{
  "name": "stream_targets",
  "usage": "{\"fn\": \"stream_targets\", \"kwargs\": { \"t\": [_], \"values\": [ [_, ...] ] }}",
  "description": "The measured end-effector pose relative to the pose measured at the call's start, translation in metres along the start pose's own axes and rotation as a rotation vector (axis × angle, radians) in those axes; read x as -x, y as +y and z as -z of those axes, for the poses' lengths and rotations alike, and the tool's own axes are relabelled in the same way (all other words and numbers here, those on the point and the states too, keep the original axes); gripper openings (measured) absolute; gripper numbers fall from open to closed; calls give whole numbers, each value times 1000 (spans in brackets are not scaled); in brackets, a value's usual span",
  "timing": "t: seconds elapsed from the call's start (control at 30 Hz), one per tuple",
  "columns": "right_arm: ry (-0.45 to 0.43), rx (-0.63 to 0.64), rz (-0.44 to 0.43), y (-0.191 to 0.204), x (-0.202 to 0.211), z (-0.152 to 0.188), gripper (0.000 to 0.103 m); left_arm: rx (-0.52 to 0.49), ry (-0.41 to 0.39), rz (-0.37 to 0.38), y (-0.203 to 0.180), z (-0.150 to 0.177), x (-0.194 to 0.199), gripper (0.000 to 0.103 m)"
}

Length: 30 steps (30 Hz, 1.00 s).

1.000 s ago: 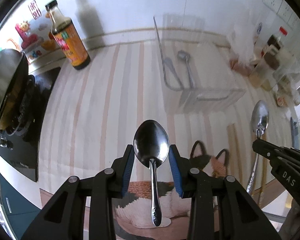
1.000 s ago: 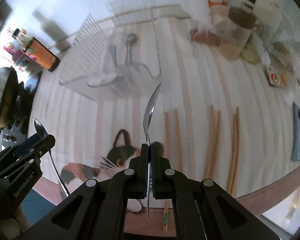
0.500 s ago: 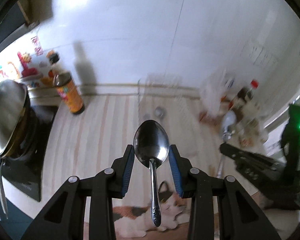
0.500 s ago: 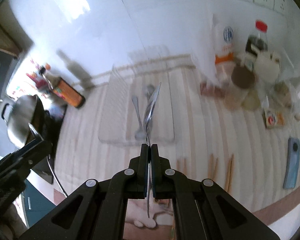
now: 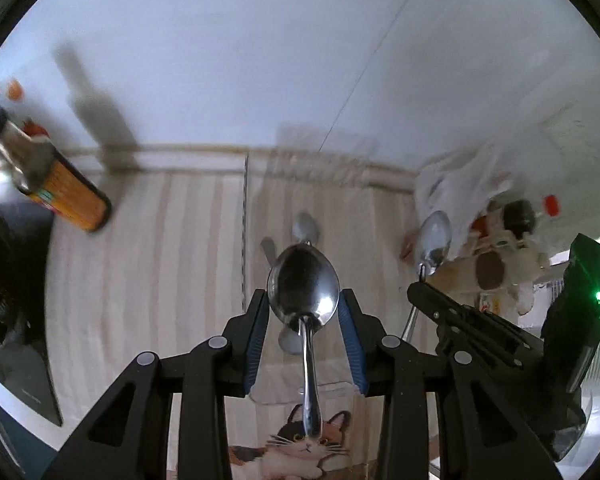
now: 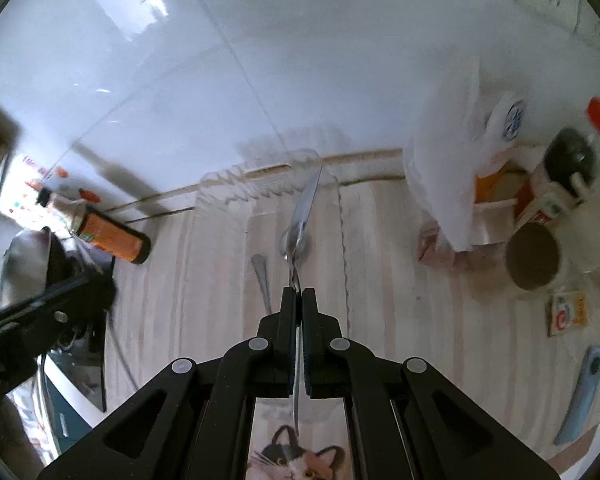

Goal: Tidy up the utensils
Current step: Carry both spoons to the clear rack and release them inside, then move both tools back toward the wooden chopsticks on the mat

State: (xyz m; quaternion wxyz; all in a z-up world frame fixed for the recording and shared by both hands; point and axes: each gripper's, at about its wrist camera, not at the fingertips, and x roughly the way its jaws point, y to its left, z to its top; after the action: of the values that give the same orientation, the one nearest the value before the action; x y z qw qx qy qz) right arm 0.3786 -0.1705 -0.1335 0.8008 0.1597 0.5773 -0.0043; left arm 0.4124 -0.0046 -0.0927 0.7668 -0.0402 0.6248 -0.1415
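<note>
Both grippers have swung forward from above the cat-print mat [image 5: 300, 456] and now hang over the clear utensil tray [image 5: 260, 184] by the wall. The left gripper [image 5: 303, 312] pinches a spoon [image 5: 303, 284] across its bowl, handle hanging down. The right gripper [image 6: 298, 304], jaws pressed together, clamps a second spoon [image 6: 304, 216] edge-on. Two utensils already lie in the tray, so lowering and release look next.

The left gripper [image 5: 303, 312] is matte black plastic with ribbed blue pads [image 5: 255, 335] and round silver screws at its joints. The right gripper [image 6: 298, 312] is the same black build, and a small green light glows on its body.
</note>
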Motion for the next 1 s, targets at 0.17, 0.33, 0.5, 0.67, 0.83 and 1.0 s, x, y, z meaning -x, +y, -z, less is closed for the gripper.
{"fn": "stream_targets", "kwargs": {
  "t": [0.17, 0.33, 0.5, 0.67, 0.83, 1.0],
  "values": [
    [97, -12, -15, -11, -33, -5, 23, 0, -14, -96, 2, 3, -8, 48],
    [73, -23, 8, -22, -23, 3, 38, -12, -92, -186, 6, 15, -1, 70],
    [27, -21, 61, -39, 0, 23, 45, 7, -217, -250, 14, 39, 19, 94],
    [-45, -63, 83, -68, 32, 54, 60, 9, -271, -280, 14, 64, 26, 103],
    [-88, -118, 131, -101, 57, 89, 63, -18, -204, -300, 3, 90, 12, 103],
    [-50, -169, 190, -134, 60, 127, 63, -51, -112, -320, -17, 135, -21, 103]
  ]
}}
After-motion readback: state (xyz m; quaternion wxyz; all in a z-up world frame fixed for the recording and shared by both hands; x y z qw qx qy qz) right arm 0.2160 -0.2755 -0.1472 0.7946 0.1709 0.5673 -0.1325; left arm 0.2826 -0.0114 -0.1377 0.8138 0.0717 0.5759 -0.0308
